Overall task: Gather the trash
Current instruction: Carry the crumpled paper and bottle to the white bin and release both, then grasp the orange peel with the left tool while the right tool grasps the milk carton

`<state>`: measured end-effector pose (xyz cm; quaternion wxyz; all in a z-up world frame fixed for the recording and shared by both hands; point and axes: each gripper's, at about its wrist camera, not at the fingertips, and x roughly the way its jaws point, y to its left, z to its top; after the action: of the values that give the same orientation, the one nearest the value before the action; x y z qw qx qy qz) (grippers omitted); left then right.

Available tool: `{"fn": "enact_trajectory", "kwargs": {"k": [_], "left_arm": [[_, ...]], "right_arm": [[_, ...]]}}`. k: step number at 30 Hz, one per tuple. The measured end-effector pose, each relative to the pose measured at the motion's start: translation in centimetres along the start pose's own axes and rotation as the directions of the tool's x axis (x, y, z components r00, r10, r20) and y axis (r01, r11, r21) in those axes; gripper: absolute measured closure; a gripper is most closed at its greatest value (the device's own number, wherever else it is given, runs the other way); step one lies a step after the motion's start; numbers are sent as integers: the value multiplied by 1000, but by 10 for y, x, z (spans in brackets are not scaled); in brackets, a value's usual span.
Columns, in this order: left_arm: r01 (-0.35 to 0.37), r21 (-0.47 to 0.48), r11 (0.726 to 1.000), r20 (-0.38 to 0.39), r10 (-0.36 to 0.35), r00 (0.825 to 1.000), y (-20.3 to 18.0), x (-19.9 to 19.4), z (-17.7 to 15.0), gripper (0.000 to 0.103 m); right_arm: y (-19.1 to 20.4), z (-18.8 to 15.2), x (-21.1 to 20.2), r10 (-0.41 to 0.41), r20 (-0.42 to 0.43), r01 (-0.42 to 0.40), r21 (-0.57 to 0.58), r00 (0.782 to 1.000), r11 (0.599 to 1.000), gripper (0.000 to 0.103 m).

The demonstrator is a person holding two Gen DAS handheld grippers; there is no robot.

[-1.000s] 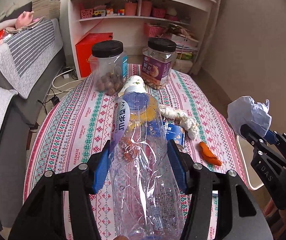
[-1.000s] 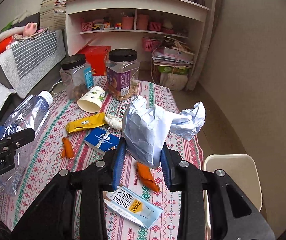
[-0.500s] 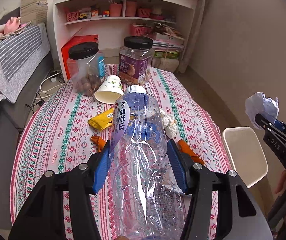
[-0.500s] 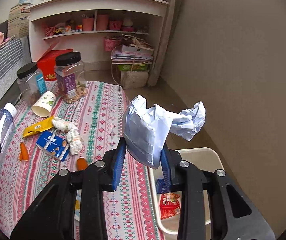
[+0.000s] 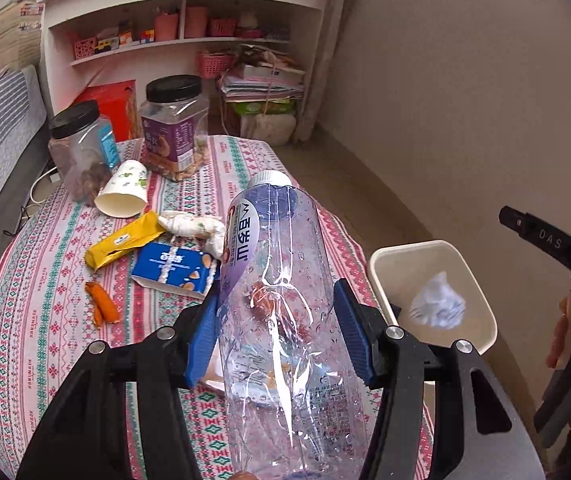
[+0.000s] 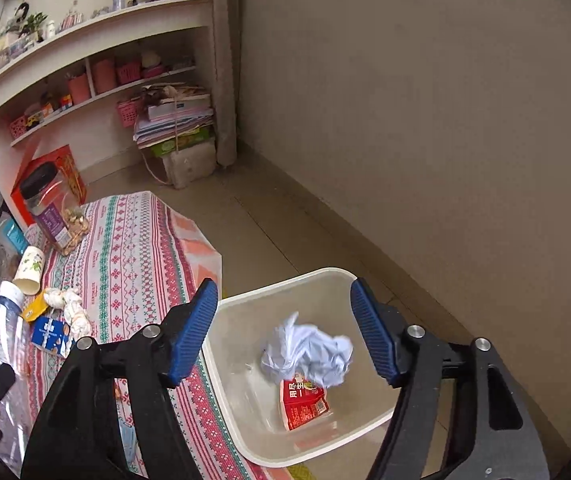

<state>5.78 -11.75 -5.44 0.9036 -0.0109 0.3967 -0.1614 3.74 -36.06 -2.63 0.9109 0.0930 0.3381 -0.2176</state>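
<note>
My left gripper [image 5: 277,336] is shut on a clear plastic bottle [image 5: 281,320] with a white cap, held over the table's right side. My right gripper [image 6: 285,332] hangs over the cream trash bin [image 6: 337,274], its jaws opening with nothing pressed between them. The crumpled pale blue paper [image 6: 307,354] is loose in the bin above a red wrapper [image 6: 303,400]. The left wrist view shows that bin [image 5: 417,248] with the paper [image 5: 439,306] inside. On the table lie a yellow wrapper [image 5: 125,240], a blue snack box [image 5: 173,268], a white tissue wad [image 5: 195,226], orange peel [image 5: 103,308] and a paper cup [image 5: 123,194].
Two black-lidded jars [image 5: 175,128] [image 5: 81,144] stand at the table's far end. The patterned tablecloth [image 5: 37,280] covers the table. A white shelf unit [image 5: 189,44] and stacked papers [image 5: 263,80] stand behind. A wall [image 6: 425,100] runs close beside the bin. A hand [image 5: 565,332] shows at right.
My right gripper swung right from over the table to over the bin, opened, and let the blue paper fall in. My left gripper carried the bottle rightward toward the bin.
</note>
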Motion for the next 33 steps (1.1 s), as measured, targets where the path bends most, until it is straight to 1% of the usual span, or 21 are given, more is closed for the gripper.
{"fn": "enact_trajectory", "kwargs": {"k": [1, 3, 5, 7, 9, 14, 15, 16, 17, 20, 22, 26, 28, 30, 33], "left_arm": [[10, 10, 1000, -5, -10, 1000, -11, 4, 0, 48], [45, 14, 999, -26, -45, 999, -33, 13, 1, 48], [80, 20, 997, -46, -79, 996, -56, 22, 2, 48], [110, 33, 993, -60, -108, 992, -78, 28, 3, 48], [141, 37, 989, -76, -138, 988, -98, 34, 5, 48], [220, 47, 974, -111, -214, 970, -137, 47, 9, 47], [229, 53, 972, -119, -221, 968, -142, 50, 11, 38], [228, 56, 972, -125, -219, 968, -146, 51, 12, 27], [224, 56, 973, -120, -216, 969, -147, 51, 13, 26], [199, 84, 976, -108, -190, 976, -144, 46, 13, 26], [159, 111, 981, -95, -149, 984, -138, 42, 10, 26], [86, 142, 986, -57, -79, 995, -118, 32, 5, 26], [50, 160, 986, -40, -44, 998, -108, 28, 3, 26], [18, 170, 985, -26, -14, 1000, -96, 24, 1, 26], [-5, 172, 985, -13, 8, 1000, -79, 18, 0, 26]], "right_arm": [[-6, 1, -3, 8, 1, -8, 20, 1000, 1000, 27], [-15, 4, -6, 14, 8, -14, 49, 1000, 999, 22], [-26, 6, -11, 17, 18, -18, 80, 1000, 997, 20], [-39, 10, -16, 20, 29, -23, 125, 999, 992, 15], [-52, 11, -20, 24, 32, -28, 162, 999, 986, 13], [-78, 13, -20, 22, 25, -27, 228, 999, 973, 13], [-82, 13, -20, 21, 23, -26, 238, 999, 971, 13], [-85, 12, -19, 21, 22, -26, 247, 1000, 969, 13], [-87, 12, -19, 23, 21, -28, 253, 1000, 967, 13], [-86, 10, -20, 27, 19, -31, 244, 999, 969, 13], [-79, 9, -20, 29, 17, -33, 228, 999, 973, 13], [-59, 6, -21, 39, 14, -40, 174, 999, 984, 12], [-46, 4, -22, 37, 13, -39, 140, 999, 989, 9], [-32, 2, -21, 41, 10, -42, 102, 999, 994, 9], [-13, 0, -21, 42, 9, -42, 47, 999, 998, 9]]}}
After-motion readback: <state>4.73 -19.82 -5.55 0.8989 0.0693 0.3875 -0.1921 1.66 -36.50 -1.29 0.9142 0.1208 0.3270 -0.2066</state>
